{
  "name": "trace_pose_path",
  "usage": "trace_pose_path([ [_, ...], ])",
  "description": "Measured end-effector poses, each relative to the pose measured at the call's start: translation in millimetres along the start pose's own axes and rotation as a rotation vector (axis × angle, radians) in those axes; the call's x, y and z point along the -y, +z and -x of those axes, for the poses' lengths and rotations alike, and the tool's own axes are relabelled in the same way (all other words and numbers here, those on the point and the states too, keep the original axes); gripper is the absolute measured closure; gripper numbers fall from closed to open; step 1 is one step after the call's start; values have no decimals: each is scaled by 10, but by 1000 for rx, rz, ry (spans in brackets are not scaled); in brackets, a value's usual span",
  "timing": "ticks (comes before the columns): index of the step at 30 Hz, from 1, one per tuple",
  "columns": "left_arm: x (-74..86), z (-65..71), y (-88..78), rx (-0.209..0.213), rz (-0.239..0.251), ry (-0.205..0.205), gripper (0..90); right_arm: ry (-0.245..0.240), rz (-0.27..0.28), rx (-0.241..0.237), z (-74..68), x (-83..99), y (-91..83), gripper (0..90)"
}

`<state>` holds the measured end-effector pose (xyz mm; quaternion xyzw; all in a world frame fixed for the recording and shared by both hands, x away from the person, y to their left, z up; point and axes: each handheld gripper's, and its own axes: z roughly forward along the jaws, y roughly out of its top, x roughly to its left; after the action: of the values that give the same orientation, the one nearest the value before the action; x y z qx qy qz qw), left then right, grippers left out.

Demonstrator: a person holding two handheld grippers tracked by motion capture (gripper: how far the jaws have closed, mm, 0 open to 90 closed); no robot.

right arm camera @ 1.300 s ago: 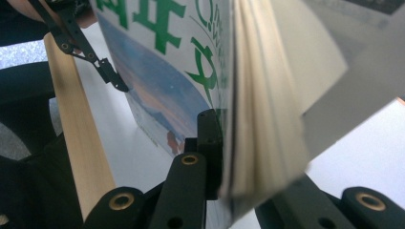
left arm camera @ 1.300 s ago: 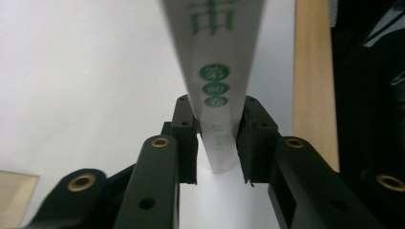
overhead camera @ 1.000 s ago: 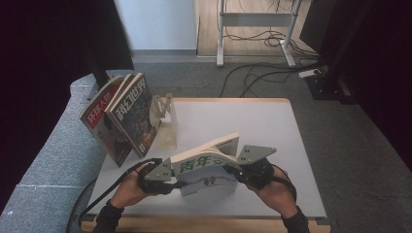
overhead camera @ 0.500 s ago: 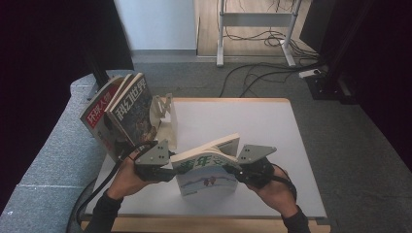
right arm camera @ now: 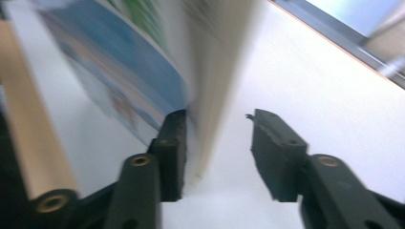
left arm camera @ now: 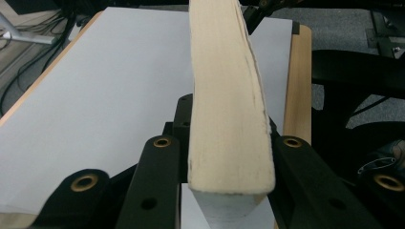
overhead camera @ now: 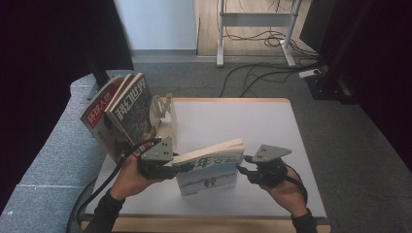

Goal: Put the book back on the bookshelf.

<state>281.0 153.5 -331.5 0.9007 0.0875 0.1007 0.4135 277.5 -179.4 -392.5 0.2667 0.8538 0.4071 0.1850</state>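
Observation:
A thick paperback book [overhead camera: 209,167] with a blue and green cover stands on its edge on the white table [overhead camera: 243,121]. My left gripper [overhead camera: 170,171] is shut on the book's left end. In the left gripper view the cream page block [left arm camera: 229,95] fills the gap between the jaws of that gripper [left arm camera: 229,124], which have just been closing tighter. My right gripper [overhead camera: 241,171] is at the book's right end. Its jaws have just been opening. In the right gripper view the book [right arm camera: 143,62] lies against one jaw of the right gripper [right arm camera: 218,117], with a clear gap to the other.
Two magazines [overhead camera: 126,111] lean against a white rack [overhead camera: 165,116] at the table's left side. A grey sofa arm [overhead camera: 53,160] runs along the left. Cables [overhead camera: 252,77] lie on the floor beyond the table's far edge.
My left hand has risen and the book's left end came up with it. The right gripper's jaws have parted from the book's right end and shifted slightly right.

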Motion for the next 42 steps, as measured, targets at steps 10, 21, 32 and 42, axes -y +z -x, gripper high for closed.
trace_pose_path([
  [10, -7, -19, -1, 6, -11, -30, 725, 151, -45, 162, 361, 769, 169, 229],
  [21, 3, -91, -4, 7, -5, -88, 736, 303, -103, 235, 496, 1503, 393, 86],
  [32, 5, -211, -110, -31, 8, -171, 739, 327, -105, 249, 508, 1570, 404, 99],
  [42, 56, -327, -398, -101, -6, -250, 740, 327, -102, 253, 506, 1574, 409, 98],
])
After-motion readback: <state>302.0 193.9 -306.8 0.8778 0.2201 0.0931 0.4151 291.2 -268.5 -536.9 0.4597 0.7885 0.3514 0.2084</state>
